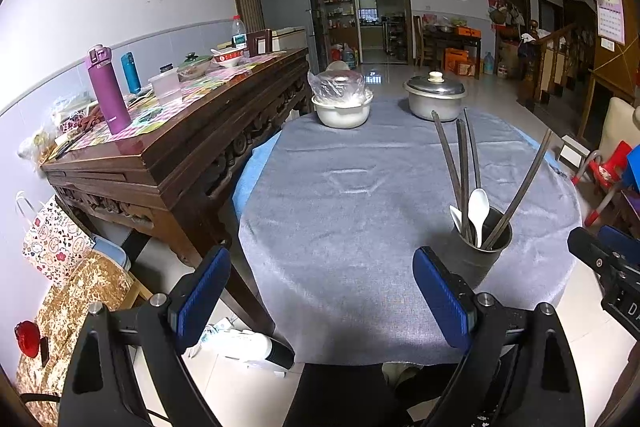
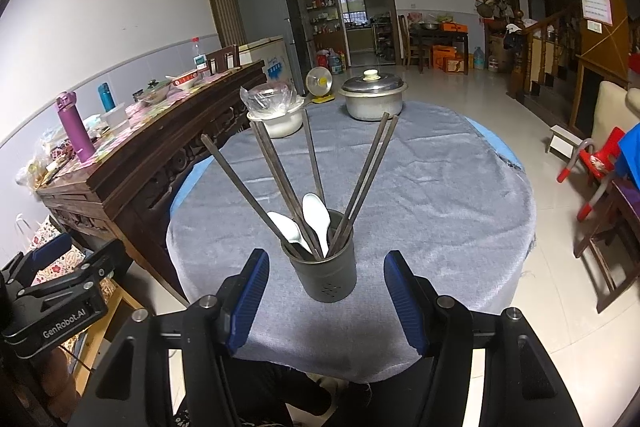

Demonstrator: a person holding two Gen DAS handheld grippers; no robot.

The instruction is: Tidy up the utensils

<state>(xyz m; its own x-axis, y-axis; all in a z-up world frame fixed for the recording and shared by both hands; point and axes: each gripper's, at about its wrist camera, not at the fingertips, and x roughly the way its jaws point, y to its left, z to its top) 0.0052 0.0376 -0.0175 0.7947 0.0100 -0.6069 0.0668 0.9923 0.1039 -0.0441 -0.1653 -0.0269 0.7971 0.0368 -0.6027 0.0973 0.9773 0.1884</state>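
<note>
Upright near the table's near edge: dark utensil holder [image 2: 325,269], seated on the grey tablecloth [image 2: 440,195]. Inside it, two white spoons [image 2: 316,217], bowls up, and several dark chopsticks [image 2: 280,179] fanned outward, some leaning left, two leaning right. Right gripper [image 2: 325,301] hung just short of the holder, jaws spread wide on either side of it, blue pads [image 2: 248,301] touching nothing. Left gripper [image 1: 322,297] held further left over bare cloth, likewise gaping, gripping nothing, holder [image 1: 480,251] just right of its right finger. At the far edge, a white pot covered with plastic wrap [image 2: 276,113] left, a lidded metal pot [image 2: 374,97] right. Left of the table, a dark wooden sideboard [image 2: 132,155] bearing a purple bottle [image 2: 74,127].
</note>
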